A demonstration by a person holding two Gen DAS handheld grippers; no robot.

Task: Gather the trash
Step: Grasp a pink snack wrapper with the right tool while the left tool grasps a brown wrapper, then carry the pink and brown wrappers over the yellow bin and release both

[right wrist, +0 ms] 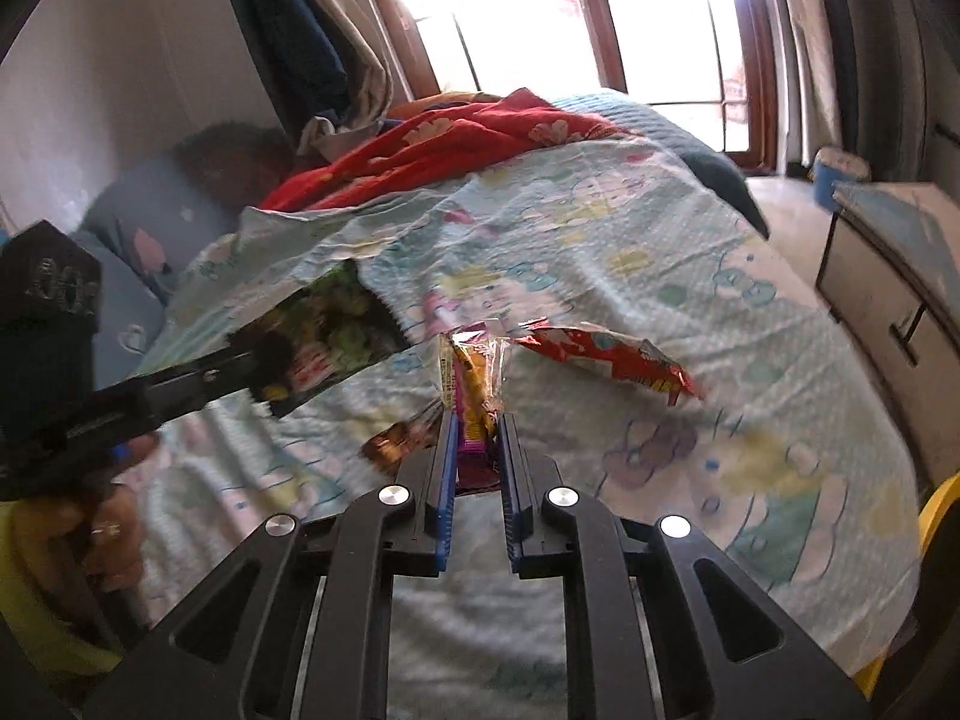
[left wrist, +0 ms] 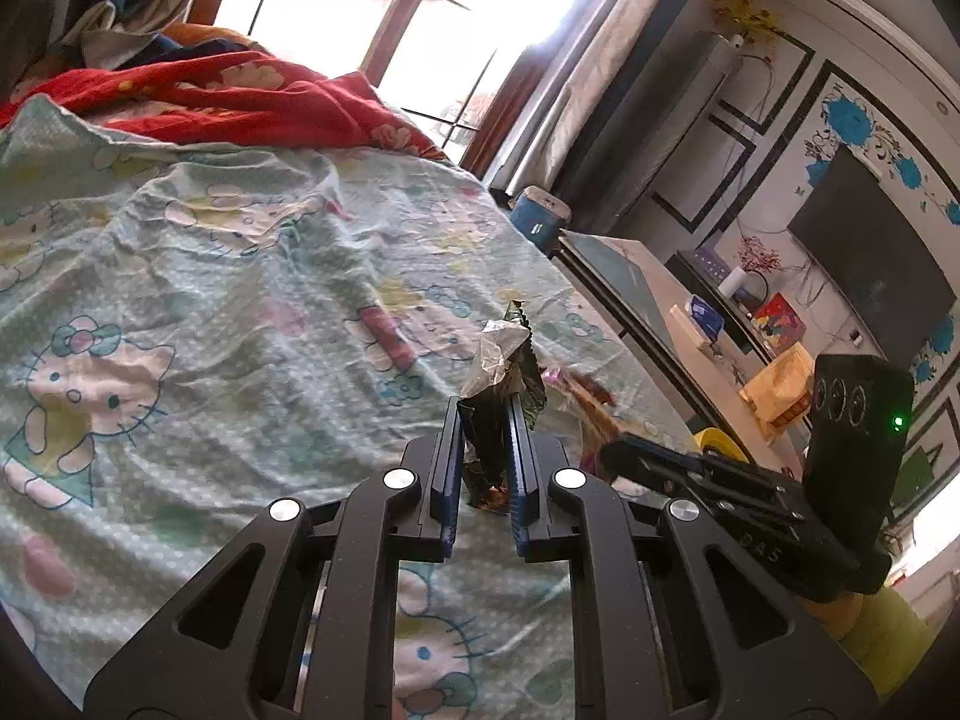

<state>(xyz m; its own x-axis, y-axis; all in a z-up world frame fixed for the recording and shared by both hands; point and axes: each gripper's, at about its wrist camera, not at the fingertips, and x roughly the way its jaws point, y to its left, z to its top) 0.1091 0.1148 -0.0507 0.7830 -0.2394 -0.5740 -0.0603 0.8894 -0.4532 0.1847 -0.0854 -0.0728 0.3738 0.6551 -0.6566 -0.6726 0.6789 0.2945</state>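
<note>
In the left wrist view my left gripper (left wrist: 483,408) is shut on a crumpled dark green and silver foil wrapper (left wrist: 501,360), held above the bed. The right wrist view shows that gripper (right wrist: 255,369) at the left with the green wrapper (right wrist: 327,330) sticking out. My right gripper (right wrist: 474,417) is shut on a yellow and purple snack wrapper (right wrist: 471,381), also off the sheet. A red snack wrapper (right wrist: 612,360) lies on the bed just right of it. A brown wrapper piece (right wrist: 390,444) shows left of the right fingers; whether it is held I cannot tell.
The bed carries a pale green cartoon-cat sheet (left wrist: 210,276) and a red blanket (left wrist: 240,96) at the far end. Beside the bed stand a glass-topped table (left wrist: 630,276), a blue bucket (left wrist: 540,219) and something yellow (right wrist: 942,510). A person's hand (right wrist: 108,534) holds the left gripper.
</note>
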